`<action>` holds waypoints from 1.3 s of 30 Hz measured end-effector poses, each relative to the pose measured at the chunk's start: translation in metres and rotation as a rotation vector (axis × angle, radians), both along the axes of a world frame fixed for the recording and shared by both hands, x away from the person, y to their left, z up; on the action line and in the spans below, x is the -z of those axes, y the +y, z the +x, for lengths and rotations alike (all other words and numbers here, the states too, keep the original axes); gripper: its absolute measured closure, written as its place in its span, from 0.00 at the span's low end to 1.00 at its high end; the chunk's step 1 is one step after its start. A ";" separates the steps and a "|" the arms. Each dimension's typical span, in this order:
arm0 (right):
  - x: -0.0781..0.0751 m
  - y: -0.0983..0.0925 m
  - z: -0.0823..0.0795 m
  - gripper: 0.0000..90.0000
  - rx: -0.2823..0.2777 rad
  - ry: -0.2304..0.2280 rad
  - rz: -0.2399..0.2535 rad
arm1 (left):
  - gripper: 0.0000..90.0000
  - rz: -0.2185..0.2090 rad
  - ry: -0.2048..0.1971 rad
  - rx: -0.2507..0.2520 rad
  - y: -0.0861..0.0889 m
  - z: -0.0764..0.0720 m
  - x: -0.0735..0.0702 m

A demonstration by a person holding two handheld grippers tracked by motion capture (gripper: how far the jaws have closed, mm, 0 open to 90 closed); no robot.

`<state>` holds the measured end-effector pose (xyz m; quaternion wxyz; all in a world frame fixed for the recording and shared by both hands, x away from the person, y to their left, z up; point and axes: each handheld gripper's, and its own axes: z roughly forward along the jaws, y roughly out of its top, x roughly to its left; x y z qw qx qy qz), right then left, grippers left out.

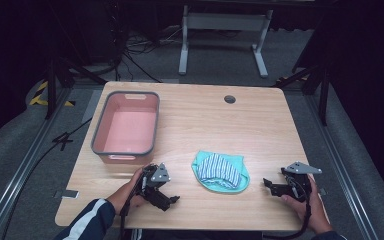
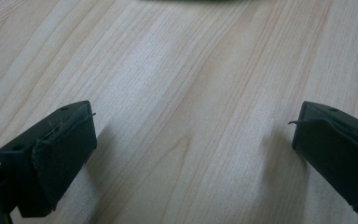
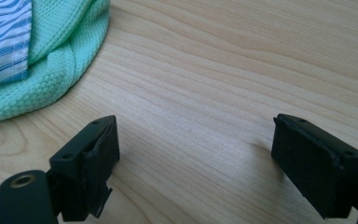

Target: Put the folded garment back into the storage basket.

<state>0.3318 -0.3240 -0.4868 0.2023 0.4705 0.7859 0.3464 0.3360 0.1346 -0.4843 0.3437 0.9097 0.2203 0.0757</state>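
Both tools rest low on the wooden bench (image 1: 260, 125), each held in a hand at the near edge. Left tool (image 1: 172, 200) has its jaws spread wide over bare wood; right tool (image 1: 267, 183) is spread wide too. Between them, nearer the right tool's jaws, lies a green cloth (image 1: 220, 172) with a striped cloth (image 1: 221, 168) on top. Beyond the left tool stands a pink bin (image 1: 126, 127).

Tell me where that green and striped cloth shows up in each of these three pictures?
High view: the cloth lies near the table's front edge, between the two grippers.
Left gripper view: I cannot make out the cloth; a dark green sliver at the top edge is too blurred to tell.
Right gripper view: the cloth fills the top left corner.
Shared landmark: the wooden table.
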 end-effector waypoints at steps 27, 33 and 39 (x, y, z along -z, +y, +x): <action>0.000 0.000 -0.005 0.21 0.016 -0.004 -0.001 | 0.00 0.021 0.009 0.038 -0.010 0.010 -0.002; -0.001 -0.001 -0.011 0.21 0.000 0.000 -0.003 | 0.00 0.020 0.007 0.053 -0.013 0.011 -0.002; -0.005 0.006 -0.014 0.32 -0.013 0.001 -0.027 | 0.00 0.049 0.022 0.082 -0.019 0.016 -0.005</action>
